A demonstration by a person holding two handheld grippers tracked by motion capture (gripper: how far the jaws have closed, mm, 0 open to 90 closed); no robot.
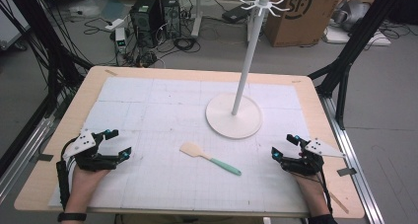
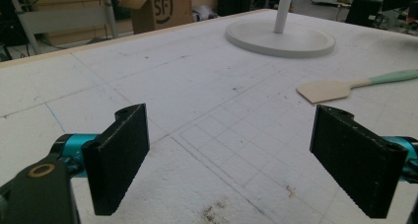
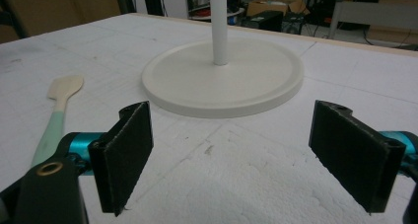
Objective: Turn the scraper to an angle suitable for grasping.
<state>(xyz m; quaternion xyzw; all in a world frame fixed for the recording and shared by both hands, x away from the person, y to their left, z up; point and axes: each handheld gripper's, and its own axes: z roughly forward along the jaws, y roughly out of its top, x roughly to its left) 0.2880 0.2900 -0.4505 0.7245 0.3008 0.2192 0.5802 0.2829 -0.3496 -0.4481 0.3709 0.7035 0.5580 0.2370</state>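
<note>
Your left hand-held gripper [image 1: 114,144] and right hand-held gripper [image 1: 282,146] both rest on the tabletop [image 1: 59,130] with jaws wide apart and nothing between them. The spatula [image 1: 209,158] lies flat between them, near the stand [image 1: 233,116]. It lies so low that the pads may skid over the thin handle or push it aside instead of lifting it. A careless swing could also knock the stand's pole. The high view shows the hooks at the pole's top; the right gripper view shows the base rim close up.
</note>
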